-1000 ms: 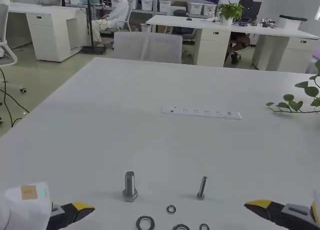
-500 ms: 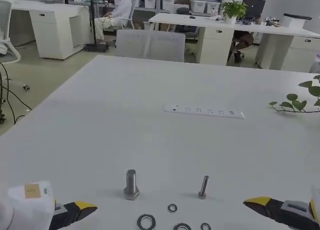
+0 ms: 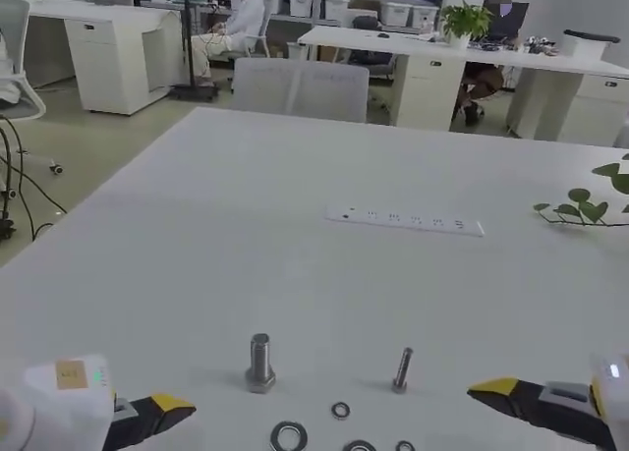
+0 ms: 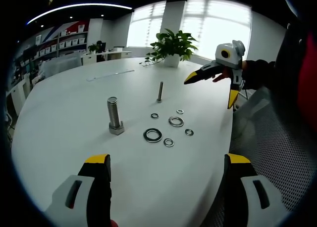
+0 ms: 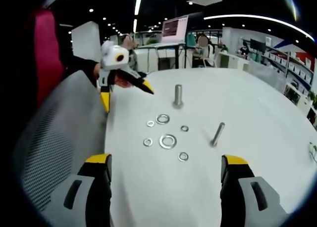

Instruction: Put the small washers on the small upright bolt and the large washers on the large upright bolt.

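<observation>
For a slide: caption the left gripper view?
Open left hand-held gripper faces large bolt, small bolt and six loose washers on a white table; right hand-held gripper opposite.

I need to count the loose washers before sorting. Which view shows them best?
The right gripper view: all six washers lie spread out near its middle, two large and four small. The left gripper view also shows all six, more bunched. The head view catches four at its bottom edge, two cut off.

Head view, from the washers: large bolt upright at 10, small bolt at 1, open gap between. Power strip far at 12; bare table either side.
</observation>
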A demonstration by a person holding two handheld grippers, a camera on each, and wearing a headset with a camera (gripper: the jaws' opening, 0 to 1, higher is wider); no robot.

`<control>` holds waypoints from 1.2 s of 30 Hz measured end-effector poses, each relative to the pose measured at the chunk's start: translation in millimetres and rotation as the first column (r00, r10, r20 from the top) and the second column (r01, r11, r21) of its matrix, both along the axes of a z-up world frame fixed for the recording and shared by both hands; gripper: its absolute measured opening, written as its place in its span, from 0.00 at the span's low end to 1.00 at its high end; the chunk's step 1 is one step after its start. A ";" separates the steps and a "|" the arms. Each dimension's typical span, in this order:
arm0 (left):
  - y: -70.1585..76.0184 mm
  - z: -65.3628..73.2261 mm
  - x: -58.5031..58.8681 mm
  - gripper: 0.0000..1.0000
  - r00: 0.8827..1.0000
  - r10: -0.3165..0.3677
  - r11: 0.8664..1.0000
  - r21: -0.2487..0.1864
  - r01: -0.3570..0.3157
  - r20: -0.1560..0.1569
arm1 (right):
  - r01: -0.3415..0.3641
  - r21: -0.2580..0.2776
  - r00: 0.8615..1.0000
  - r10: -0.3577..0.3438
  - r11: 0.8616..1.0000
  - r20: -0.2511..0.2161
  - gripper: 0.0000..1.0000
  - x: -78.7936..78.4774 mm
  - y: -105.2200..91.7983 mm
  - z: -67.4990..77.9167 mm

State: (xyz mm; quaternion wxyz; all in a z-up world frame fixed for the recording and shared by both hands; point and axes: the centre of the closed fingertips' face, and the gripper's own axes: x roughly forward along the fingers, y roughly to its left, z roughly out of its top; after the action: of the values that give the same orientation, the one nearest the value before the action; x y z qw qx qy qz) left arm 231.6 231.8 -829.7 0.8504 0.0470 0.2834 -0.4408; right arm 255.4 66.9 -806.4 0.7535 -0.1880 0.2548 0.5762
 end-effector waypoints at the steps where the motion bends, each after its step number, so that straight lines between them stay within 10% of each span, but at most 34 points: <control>1: 0.5 0.0 0.0 0.95 1.000 0.001 1.000 0.000 -0.001 0.000 | -0.009 -0.005 1.000 0.009 1.000 0.001 0.92 -0.1 1.6 0.1; 36: -3.9 6.0 0.5 0.94 0.999 0.035 0.999 -0.019 -0.034 0.031 | -0.204 -0.165 0.978 0.207 0.965 0.000 0.68 10.1 31.0 -3.1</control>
State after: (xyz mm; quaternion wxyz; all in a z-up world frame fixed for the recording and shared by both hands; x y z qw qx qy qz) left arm 232.1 227.8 -823.8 0.8625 0.0411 0.2669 -0.4279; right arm 265.4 97.9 -809.5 0.6739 -0.2796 0.2739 0.6267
